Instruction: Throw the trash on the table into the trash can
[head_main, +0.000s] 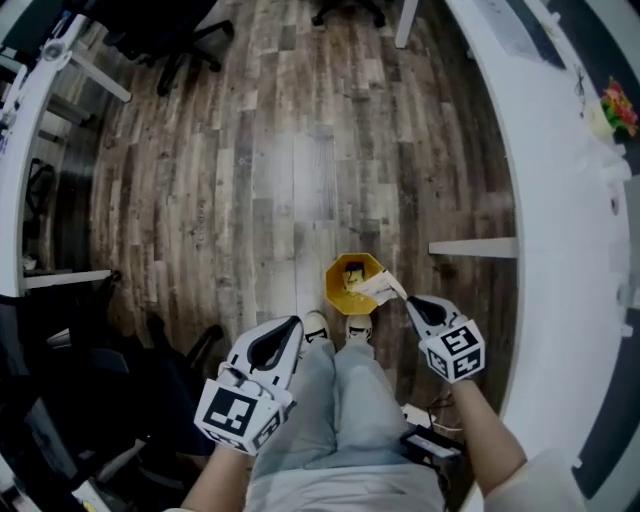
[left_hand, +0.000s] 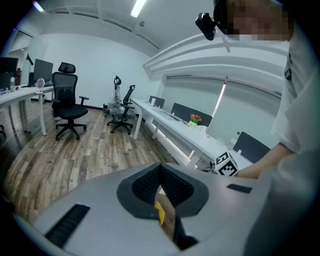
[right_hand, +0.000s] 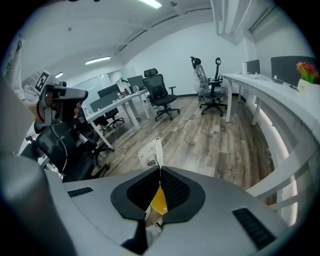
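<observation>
Two grippers hang near the trash can (head_main: 334, 268), the yellow bin on the wood floor (head_main: 260, 180) just ahead of the shoes (head_main: 316, 324), and only one of them carries anything. My right gripper (head_main: 409, 302) is closed thin on a wrapper (head_main: 377, 288), a white printed scrap pinched by one end so that the rest sticks out past the tips. My left gripper (head_main: 294, 324) has its jaws together with nothing between them. Through the slit behind its pads I see only floor and a sliver of the bin's yellow.

What the coming move turns on, as I read it, is this. The can's mouth lies ahead of the right gripper's tips and a little to their left. The wrapper's long axis points the same way, from the tips toward the mouth. Its free end reaches over the can's near right rim, while the pinched end and the tips sit just outside that rim. The left gripper sits off the can's near left side, clear of the rim, so the drop belongs to the right.

I judge a release here risky, since light paper could tip off the rim onto the floor. I would carry the tips further over the mouth, then let go.
</observation>
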